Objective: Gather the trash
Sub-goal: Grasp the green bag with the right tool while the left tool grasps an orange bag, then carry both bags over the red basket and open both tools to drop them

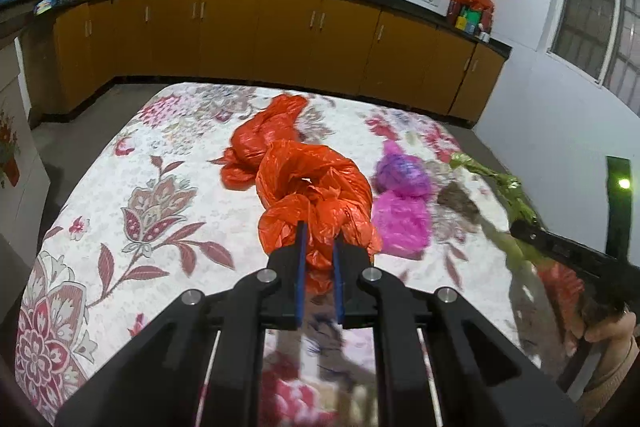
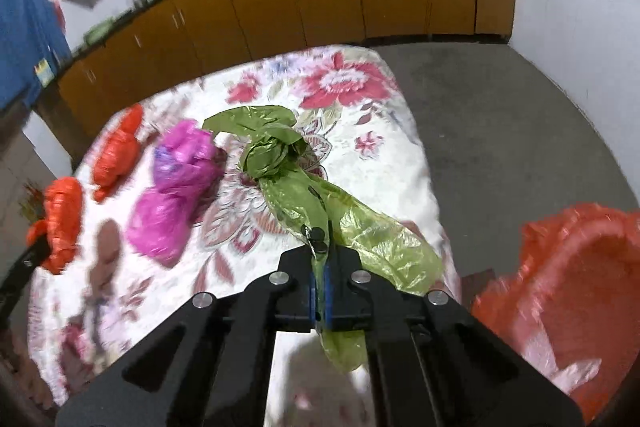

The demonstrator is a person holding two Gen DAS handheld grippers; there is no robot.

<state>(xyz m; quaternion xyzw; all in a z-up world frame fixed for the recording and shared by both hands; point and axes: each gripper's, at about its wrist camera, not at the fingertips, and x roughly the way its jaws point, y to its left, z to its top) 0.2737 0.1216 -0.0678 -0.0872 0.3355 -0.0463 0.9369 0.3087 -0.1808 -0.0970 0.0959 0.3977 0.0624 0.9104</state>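
My left gripper is shut on a knotted orange plastic bag over the floral-cloth table. A second orange bag lies behind it, and it also shows in the right wrist view. A crumpled pink bag lies to the right, seen too in the right wrist view. My right gripper is shut on a knotted green plastic bag that trails across the cloth. The green bag and right gripper body show at the right edge of the left wrist view.
An open orange-lined trash bin stands off the table's right edge on the grey floor. Orange cabinets with a dark counter run along the back wall. A white wall with a window is at the right.
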